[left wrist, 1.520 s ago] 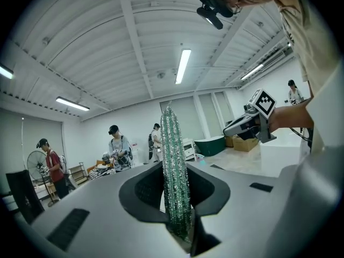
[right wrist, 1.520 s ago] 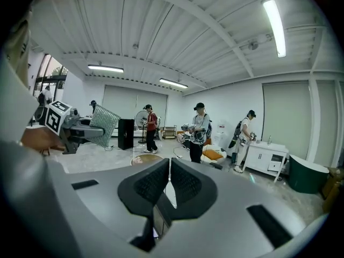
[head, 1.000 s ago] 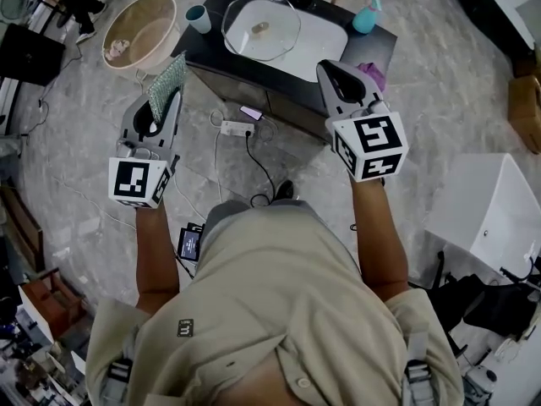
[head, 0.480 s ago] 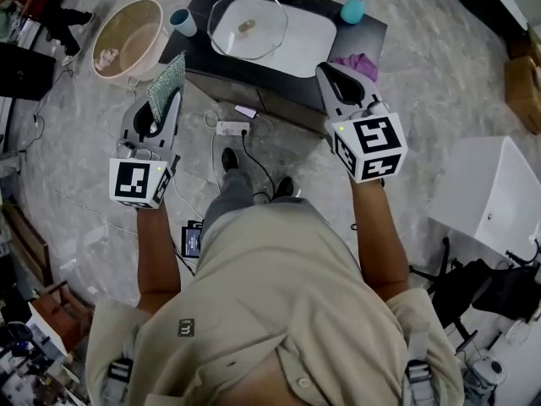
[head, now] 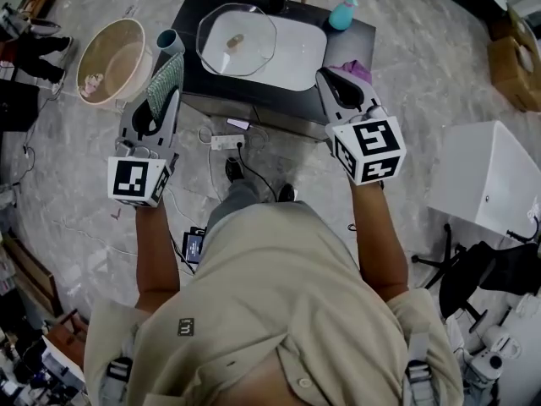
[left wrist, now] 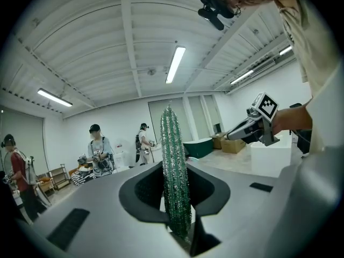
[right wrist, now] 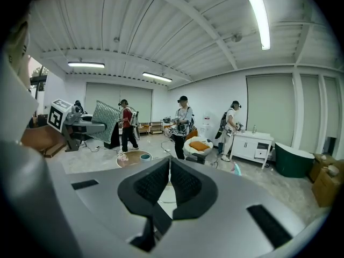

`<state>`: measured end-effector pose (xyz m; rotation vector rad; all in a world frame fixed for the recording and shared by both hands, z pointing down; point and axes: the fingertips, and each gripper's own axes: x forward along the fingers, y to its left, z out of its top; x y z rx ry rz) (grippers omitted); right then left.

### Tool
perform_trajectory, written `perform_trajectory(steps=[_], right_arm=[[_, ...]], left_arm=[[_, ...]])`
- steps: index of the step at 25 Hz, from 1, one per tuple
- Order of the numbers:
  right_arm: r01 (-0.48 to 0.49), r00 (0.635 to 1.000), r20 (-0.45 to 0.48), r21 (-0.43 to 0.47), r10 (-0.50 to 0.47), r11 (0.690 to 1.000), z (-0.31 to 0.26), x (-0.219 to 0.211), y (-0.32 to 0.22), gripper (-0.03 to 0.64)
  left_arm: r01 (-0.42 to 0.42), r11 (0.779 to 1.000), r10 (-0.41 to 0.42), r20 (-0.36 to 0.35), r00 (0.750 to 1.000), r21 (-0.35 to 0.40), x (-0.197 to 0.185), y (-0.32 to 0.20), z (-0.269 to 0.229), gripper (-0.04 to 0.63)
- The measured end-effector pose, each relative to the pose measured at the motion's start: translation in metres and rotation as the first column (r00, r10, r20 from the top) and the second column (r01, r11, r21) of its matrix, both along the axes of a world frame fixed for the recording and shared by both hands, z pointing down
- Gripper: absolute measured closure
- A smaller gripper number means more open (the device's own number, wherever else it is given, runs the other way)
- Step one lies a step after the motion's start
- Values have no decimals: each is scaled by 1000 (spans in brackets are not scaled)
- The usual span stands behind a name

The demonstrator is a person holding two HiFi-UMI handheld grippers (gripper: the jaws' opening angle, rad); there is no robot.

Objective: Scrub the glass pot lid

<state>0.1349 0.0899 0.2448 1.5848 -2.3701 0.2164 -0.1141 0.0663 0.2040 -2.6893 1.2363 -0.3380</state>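
The glass pot lid (head: 237,41) lies knob up on the white sink (head: 300,53) of a black table (head: 355,39), ahead of both grippers. My left gripper (head: 163,100) is held in the air short of the table's left corner, shut on a green scrub pad (head: 166,79) that sticks up from its jaws. In the left gripper view the scrub pad (left wrist: 174,165) stands upright in the left gripper (left wrist: 176,208). My right gripper (head: 331,74) hovers near the table's front right edge, shut with nothing in it; in its own view the right gripper (right wrist: 167,183) has both pads pressed together.
A beige basin (head: 114,53) sits on the floor left of the table, with a teal cup (head: 170,41) on the table corner. A teal spray bottle (head: 341,11) and a purple cloth (head: 359,68) are at the table's right. A power strip (head: 221,142) lies below; a white box (head: 482,197) stands right. Several people stand across the room.
The table and lid have shifted left and a bit nearer in the head view as the person steps forward. Both grippers keep the same pose and hold.
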Motion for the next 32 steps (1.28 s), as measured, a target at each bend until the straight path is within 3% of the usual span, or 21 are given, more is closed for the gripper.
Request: perform_trajectory(steps=[15, 23, 28, 32], right_arm=[[-122, 992, -32, -57, 121, 991, 12, -42, -70, 589], [-273, 961, -73, -98, 267, 957, 14, -16, -77, 589], [-283, 957, -102, -117, 272, 952, 25, -40, -83, 589], [-272, 960, -109, -166, 257, 948, 32, -57, -92, 589]], left_arm=[[-131, 990, 130, -22, 991, -55, -34, -107, 20, 508], [-209, 976, 205, -68, 976, -64, -35, -152, 25, 508], [-248, 968, 245, -71, 967, -37, -47, -168, 28, 508], [-234, 969, 226, -102, 969, -75, -60, -179, 39, 508]])
